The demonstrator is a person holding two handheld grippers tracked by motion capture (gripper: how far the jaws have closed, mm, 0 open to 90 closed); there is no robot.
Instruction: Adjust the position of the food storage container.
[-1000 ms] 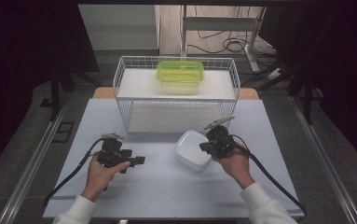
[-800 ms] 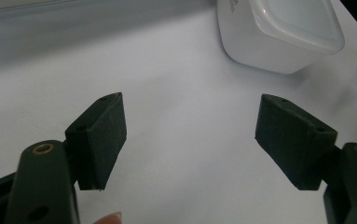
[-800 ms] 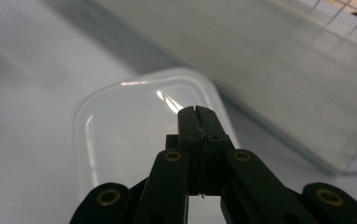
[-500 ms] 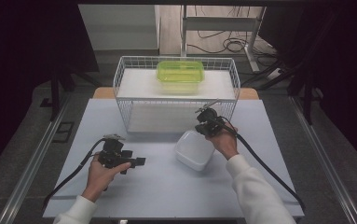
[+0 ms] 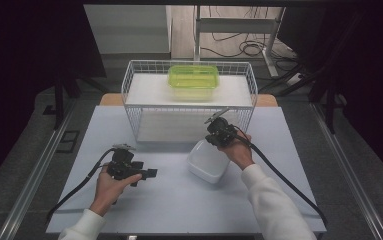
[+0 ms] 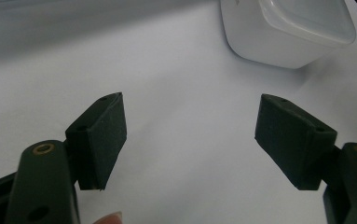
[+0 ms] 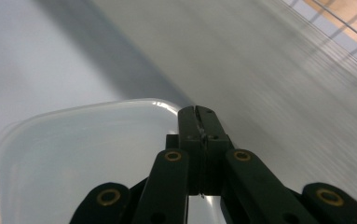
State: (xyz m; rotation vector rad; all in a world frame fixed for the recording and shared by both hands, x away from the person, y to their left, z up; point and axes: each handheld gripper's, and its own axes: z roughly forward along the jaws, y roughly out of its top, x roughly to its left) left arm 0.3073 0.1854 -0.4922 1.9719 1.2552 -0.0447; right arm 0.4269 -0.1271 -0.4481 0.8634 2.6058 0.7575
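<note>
Closest to you, your left tool [image 5: 151, 173] sits low over the pale surface [image 5: 179, 210], lying on its side with the jaws pointing toward the middle. In the left gripper view the two black pads [image 6: 102, 135] stand well apart with nothing between them, just bare surface, and the white container shows ahead, near the top of that view.

A bit farther out, toward your right, is that white plastic container [image 5: 208, 161]. It's a rounded-corner tub resting on the surface, just in front of the wire basket. Your right tool [image 5: 212, 139] is at the container's far edge, right hand wrapped around the body, cable trailing back along your sleeve. In the right gripper view the jaws are pressed fully together, no gap at all, and the tip [image 7: 199, 114] sits at the container's rim [image 7: 134, 102]. Can't tell from that view if a thin lip is pinched in there or if the tip is only resting against the edge.

Behind that stands the white wire basket [image 5: 134, 107] on the surface's far side, and inside it, toward the back, a translucent green container [image 5: 193, 80] sits well apart from both tools.
</note>
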